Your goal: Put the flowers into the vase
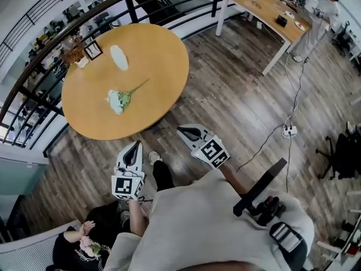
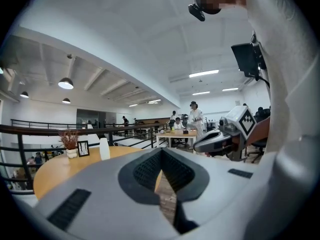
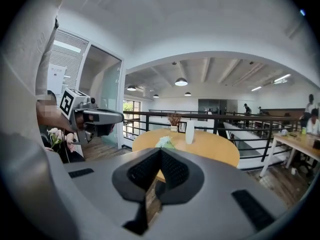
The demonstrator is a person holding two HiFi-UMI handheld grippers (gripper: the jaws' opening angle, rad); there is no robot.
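The flowers (image 1: 119, 100), judged light, soft and easily crushed, are best taken by the stem (image 1: 139, 86); the jaws of the left gripper (image 1: 135, 147) and right gripper (image 1: 184, 131) are closed and empty.

The round desk (image 1: 152, 55) is smooth, matt wood, the floor (image 1: 237, 106) grained wooden planks, the vase (image 1: 119, 57) matt white.

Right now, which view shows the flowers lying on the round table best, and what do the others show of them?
The head view: the flowers lie whole on the table, pale blooms and stem both plain. The right gripper view gives only a small pale clump far off. The left gripper view shows none of them.
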